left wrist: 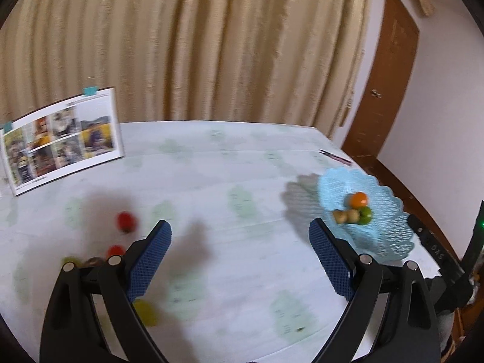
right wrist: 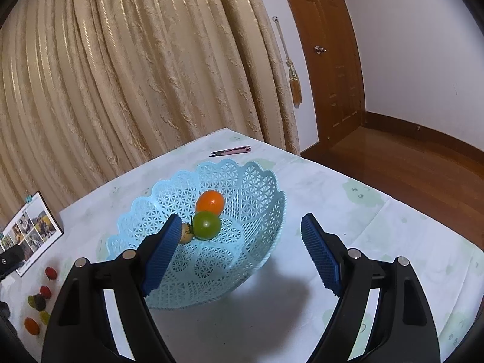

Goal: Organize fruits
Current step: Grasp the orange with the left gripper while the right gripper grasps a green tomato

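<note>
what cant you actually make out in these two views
- Yellowish fruit in the basket: right wrist view, mostly hidden behind a gripper finger.
- Loose fruits by the left gripper: left wrist view, motion-blurred, partly behind its finger.
- Photo board: pictures too blurred to read.

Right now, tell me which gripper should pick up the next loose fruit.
Left. The open left gripper hangs near the small red tomato on the tablecloth. The open right gripper hovers over the light-blue lattice plastic basket, away from the loose fruit.

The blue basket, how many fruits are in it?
3: an orange fruit at the back of the blue basket, a green fruit in front, a yellowish fruit half hidden by the right gripper.
</note>
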A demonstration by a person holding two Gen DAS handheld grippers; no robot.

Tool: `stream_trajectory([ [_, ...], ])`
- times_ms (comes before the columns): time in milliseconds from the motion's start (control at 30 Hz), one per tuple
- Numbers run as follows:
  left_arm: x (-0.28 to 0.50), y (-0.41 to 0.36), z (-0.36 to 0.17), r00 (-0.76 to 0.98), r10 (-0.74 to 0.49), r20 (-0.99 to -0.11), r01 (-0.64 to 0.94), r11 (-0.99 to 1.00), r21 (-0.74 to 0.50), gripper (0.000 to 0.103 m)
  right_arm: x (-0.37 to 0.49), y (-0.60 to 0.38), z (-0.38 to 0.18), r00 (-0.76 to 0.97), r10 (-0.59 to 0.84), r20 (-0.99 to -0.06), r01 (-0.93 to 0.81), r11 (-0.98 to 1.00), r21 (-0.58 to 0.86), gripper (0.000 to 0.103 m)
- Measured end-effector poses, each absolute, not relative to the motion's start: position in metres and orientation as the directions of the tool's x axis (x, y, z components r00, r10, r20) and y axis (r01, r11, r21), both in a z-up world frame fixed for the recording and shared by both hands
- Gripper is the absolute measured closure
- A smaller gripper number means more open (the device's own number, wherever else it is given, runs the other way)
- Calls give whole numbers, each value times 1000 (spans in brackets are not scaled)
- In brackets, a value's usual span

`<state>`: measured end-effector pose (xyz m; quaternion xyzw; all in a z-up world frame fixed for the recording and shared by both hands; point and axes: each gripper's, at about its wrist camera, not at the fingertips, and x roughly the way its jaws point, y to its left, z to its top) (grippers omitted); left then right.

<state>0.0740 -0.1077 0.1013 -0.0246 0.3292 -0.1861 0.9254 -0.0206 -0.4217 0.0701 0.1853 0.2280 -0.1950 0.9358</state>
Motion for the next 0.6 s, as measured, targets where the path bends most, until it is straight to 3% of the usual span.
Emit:
stream_trajectory([
  [267,54,-46,94,776,-211,-594,187,977,-103,11,-19,-418,71,827,-278,-489,435,867,244,21],
  [600,40,9,57,738,-131,-662,65,990,-124,11,-17,-410,71,832,-268,-486,411,886,214,20],
])
